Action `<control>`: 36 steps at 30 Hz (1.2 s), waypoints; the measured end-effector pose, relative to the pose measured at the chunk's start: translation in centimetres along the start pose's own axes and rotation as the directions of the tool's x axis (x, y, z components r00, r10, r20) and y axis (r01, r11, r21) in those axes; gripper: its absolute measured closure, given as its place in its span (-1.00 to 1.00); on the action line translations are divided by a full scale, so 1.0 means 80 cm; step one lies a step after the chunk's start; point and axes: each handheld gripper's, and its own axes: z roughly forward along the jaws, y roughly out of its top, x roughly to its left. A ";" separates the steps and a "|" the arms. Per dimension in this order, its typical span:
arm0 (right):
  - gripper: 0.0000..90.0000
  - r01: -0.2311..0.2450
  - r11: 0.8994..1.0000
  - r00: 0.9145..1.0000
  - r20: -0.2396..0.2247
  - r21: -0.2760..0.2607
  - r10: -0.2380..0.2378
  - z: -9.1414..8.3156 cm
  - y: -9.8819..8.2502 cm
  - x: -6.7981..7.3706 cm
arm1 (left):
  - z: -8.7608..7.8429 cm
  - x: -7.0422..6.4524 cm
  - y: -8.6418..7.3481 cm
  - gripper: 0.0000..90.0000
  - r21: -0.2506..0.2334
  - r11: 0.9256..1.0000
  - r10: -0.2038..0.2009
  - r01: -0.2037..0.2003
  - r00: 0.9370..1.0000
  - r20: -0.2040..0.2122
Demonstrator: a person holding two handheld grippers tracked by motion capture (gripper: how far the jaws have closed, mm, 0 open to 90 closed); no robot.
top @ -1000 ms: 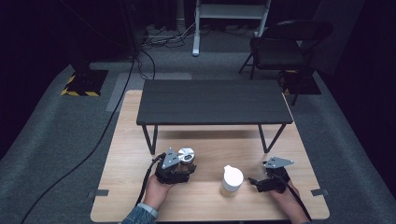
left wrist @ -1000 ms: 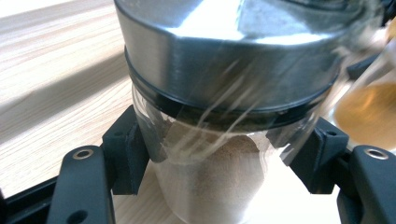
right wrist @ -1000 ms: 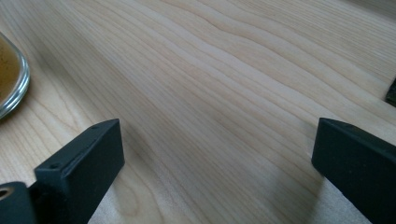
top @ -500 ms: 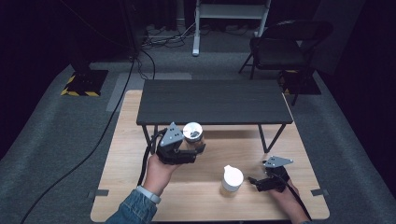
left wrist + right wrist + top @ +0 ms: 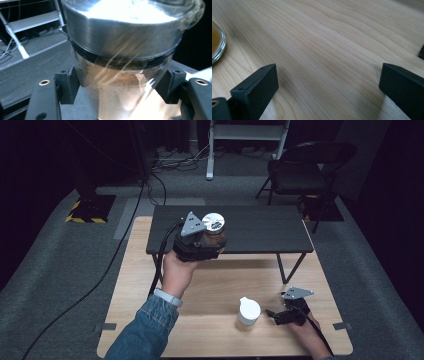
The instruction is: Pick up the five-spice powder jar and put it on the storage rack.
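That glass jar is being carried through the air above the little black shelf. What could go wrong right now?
1. The jar is clamped by smooth glass between the left hand-held gripper's two jaws; it could slip and fall onto the black shelf.
2. It holds brown powder, so a drop could spill or break it.
3. A second jar with a white lid stands close to the right hand-held gripper, which is open on the wooden table; a careless move could knock it over.

Clear glass jar with silver metal lid, part filled with brown powder, upright, lifted above front edge of the dark grey raised shelf, clamped at its sides between black jaws of left gripper; second white-lidded jar upright on light wooden table, near front right
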 end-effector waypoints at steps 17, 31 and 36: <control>-0.96 0.001 1.000 1.000 -0.001 0.000 -0.001 0.000 0.000 0.000 | 0.057 0.005 -0.007 -0.32 0.051 0.996 -0.065 0.069 0.995 -0.070; -0.96 0.007 1.000 1.000 -0.006 0.000 -0.007 0.000 0.000 -0.001 | 0.017 0.006 -0.056 -0.87 -0.026 0.995 -0.102 0.100 0.992 -0.076; -0.96 0.009 1.000 1.000 -0.008 0.000 -0.009 0.000 0.000 -0.001 | -0.015 0.008 -0.092 -0.84 -0.032 0.995 -0.091 0.090 0.995 -0.043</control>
